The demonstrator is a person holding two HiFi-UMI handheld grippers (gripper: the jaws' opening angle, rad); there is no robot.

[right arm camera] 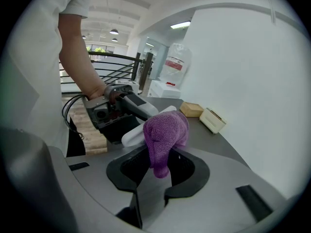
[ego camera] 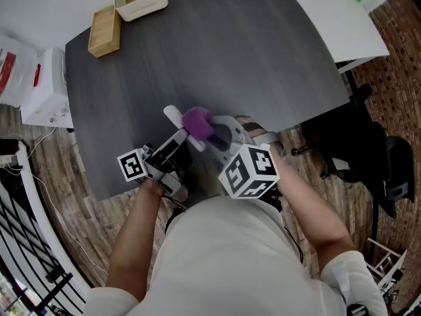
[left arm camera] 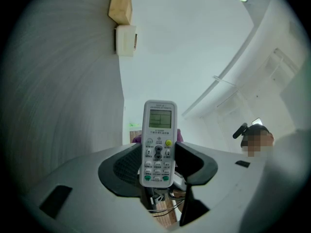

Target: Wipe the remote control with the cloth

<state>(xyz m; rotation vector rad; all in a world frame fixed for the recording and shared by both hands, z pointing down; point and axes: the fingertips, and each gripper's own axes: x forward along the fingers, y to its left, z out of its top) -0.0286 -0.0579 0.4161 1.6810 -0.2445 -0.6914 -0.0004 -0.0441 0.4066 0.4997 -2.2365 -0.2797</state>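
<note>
A white remote control [left arm camera: 158, 142] with a small screen and buttons stands upright between the jaws of my left gripper [left arm camera: 158, 160], which is shut on its lower half. In the head view the remote [ego camera: 175, 117] juts out over the near edge of the dark table [ego camera: 230, 51]. My right gripper [right arm camera: 158, 168] is shut on a bunched purple cloth [right arm camera: 164, 134], and the cloth [ego camera: 197, 124] lies against the remote's [right arm camera: 137, 132] upper end. Bits of purple [left arm camera: 137, 139] show behind the remote in the left gripper view.
A wooden block [ego camera: 105, 31] and a cream open box [ego camera: 141, 0] sit at the table's far left corner. A white carton [ego camera: 49, 87] stands on the floor to the left, and a black chair [ego camera: 358, 151] to the right. A black railing [ego camera: 20, 242] runs along the lower left.
</note>
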